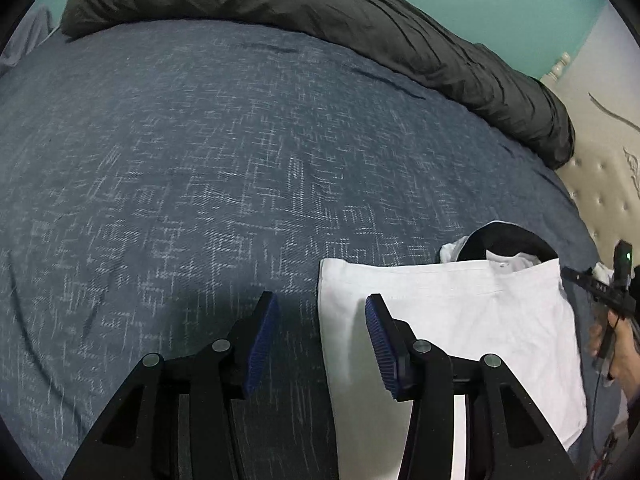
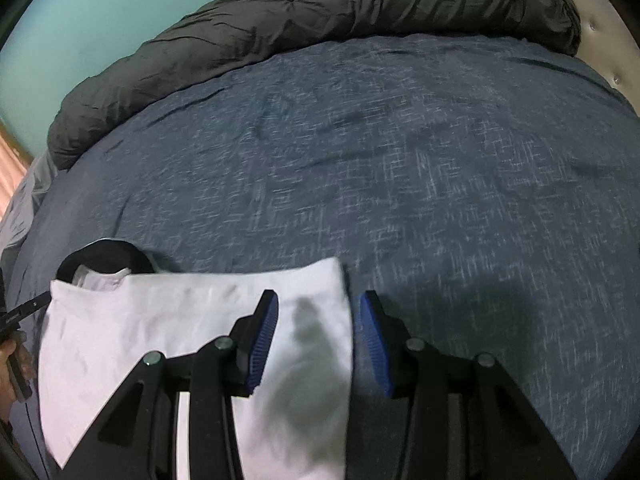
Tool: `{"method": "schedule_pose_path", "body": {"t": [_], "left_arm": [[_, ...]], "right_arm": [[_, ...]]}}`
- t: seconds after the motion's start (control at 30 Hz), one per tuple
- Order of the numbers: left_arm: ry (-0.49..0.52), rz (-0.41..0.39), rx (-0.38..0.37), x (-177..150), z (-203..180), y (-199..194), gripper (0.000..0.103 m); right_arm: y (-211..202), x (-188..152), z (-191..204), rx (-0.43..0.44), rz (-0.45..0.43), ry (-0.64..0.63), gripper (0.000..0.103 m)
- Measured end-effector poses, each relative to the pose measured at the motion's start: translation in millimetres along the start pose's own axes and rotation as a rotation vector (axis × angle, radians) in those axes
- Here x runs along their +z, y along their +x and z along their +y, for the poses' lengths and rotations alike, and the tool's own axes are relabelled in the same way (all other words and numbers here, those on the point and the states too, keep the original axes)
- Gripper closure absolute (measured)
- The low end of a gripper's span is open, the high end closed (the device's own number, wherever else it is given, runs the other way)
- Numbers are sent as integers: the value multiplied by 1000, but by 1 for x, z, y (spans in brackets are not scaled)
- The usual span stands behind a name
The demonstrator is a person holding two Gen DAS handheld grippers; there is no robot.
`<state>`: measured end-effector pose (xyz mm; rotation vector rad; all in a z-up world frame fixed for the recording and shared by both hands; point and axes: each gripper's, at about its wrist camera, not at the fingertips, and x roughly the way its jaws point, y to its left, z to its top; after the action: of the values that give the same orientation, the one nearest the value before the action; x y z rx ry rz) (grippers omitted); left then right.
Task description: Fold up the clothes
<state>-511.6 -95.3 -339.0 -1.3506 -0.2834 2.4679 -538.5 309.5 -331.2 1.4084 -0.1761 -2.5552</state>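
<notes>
The bed [image 1: 200, 160] is lying bare and wide beyond the shirt [image 1: 460, 312], giving a tool free passage across it. A duvet [image 1: 320, 12] is bunching along the far edge, blocking that side, and a headboard [image 1: 600, 168] is closing off one end.

My left tool [image 1: 322, 332] tilts downward, jaws parted, nothing between the pads; my right tool [image 2: 318, 330] tilts likewise, jaws apart and empty.

Blue-grey bed [image 1: 208, 152], folded white garment [image 1: 472, 312], dark duvet [image 1: 360, 16], perhaps bunched
</notes>
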Motion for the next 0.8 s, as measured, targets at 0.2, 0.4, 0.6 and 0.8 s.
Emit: {"method": "schedule_pose_path", "body": {"t": [0.2, 0.4, 0.6, 0.8], "left_arm": [[2, -14, 33, 1, -2, 5, 91], [53, -35, 52, 1, -11, -4, 98], [40, -125, 51, 7, -5, -40, 99], [11, -155, 45, 16, 3, -54, 99]], "right_arm": [[12, 3, -1, -10, 2, -16, 65], [16, -1, 7, -13, -7, -51, 99], [-25, 6, -6, 22, -166, -13, 100], [-50, 17, -17, -8, -247, 16, 100]]}}
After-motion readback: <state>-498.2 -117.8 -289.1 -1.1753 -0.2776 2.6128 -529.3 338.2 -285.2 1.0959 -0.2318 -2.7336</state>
